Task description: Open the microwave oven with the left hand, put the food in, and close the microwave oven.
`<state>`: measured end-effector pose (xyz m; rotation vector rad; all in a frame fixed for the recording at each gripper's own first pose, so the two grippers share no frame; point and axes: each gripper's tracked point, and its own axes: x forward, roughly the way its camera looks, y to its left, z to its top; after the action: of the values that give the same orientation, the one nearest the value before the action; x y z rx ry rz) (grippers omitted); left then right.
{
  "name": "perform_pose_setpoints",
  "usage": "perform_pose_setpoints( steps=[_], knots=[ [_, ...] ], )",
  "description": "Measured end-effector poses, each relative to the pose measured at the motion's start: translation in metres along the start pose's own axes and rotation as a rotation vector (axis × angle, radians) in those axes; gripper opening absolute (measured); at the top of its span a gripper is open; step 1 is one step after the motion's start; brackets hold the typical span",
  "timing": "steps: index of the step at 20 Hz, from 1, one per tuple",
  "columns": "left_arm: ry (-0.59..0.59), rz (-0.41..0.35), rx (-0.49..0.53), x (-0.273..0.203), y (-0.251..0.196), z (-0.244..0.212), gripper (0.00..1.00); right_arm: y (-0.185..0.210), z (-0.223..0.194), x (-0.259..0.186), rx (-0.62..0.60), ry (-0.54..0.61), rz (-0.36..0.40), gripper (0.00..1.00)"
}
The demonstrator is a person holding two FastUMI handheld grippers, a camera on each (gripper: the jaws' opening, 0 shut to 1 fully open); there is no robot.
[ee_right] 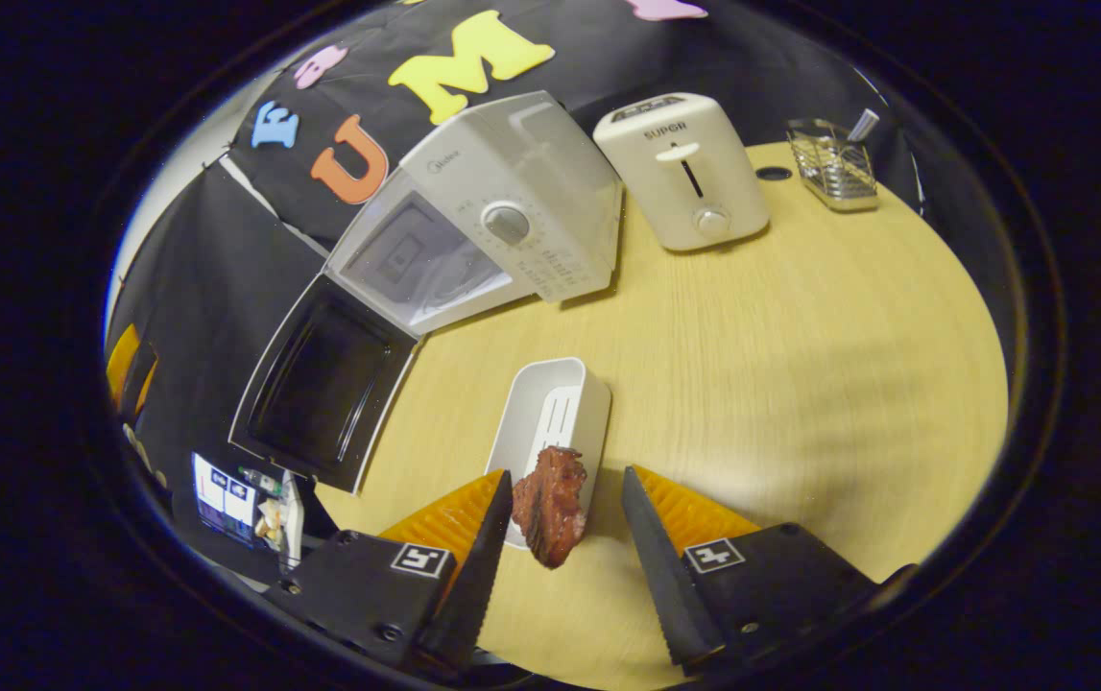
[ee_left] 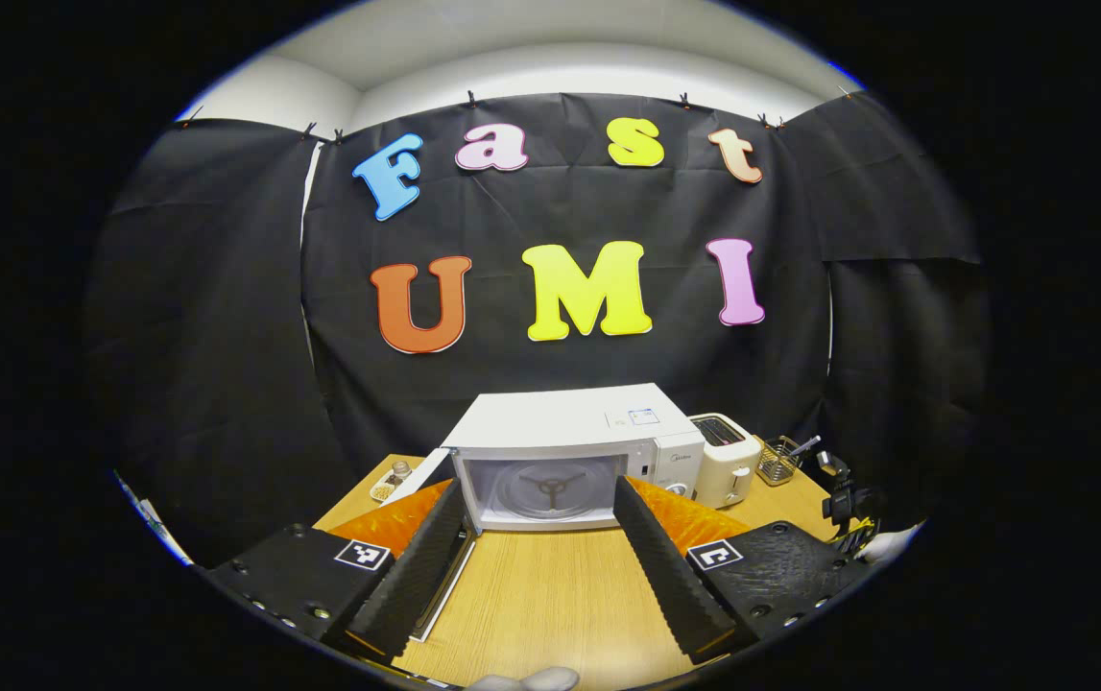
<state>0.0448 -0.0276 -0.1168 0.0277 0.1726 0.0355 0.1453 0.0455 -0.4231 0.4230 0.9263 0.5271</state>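
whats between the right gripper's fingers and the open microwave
In the right gripper view, a reddish piece of food hangs between the fingers, a white tray lies behind it, then bare table up to the microwave.

1. In the left gripper view, the open door of the white microwave oven [ee_left: 577,451] is largely hidden behind the left gripper [ee_left: 542,499].
2. The small dish [ee_left: 387,486] at the far left of the wooden table [ee_left: 550,595] is too small for its contents to be told.
3. In the right gripper view, the near end of the white oblong tray [ee_right: 550,413] is hidden by the reddish-brown piece of food [ee_right: 550,504].
4. The contents of the wire basket [ee_right: 833,168] cannot be told.
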Motion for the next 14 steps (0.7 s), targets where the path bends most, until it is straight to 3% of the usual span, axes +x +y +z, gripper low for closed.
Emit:
perform_pose_setpoints(
  steps=[1,2,3,5,8,13,14],
  knots=[
    [0.005,0.017,-0.002,0.003,-0.003,0.003,0.87,0.000,-0.001,0.003,0.027,0.029,0.028,0.68],
    [0.015,0.029,-0.006,0.003,-0.009,0.002,0.96,0.004,-0.002,0.002,0.056,0.051,0.064,0.45],
    [0.023,0.045,-0.005,0.002,-0.011,0.002,0.96,0.005,-0.001,0.002,0.082,0.068,0.079,0.53],
    [0.040,0.077,-0.002,0.000,-0.012,0.002,0.96,0.007,-0.001,0.000,0.123,0.101,0.113,0.27],
    [0.048,0.131,-0.006,-0.006,-0.010,0.004,0.96,0.011,-0.002,0.000,0.179,0.141,0.131,0.19],
    [0.054,0.186,-0.022,-0.019,0.001,0.003,0.96,0.028,0.017,-0.017,0.142,0.112,0.176,0.17],
    [0.054,0.194,-0.022,-0.022,0.004,0.002,0.96,0.036,0.022,-0.021,0.134,0.097,0.189,0.07]
  ],
)
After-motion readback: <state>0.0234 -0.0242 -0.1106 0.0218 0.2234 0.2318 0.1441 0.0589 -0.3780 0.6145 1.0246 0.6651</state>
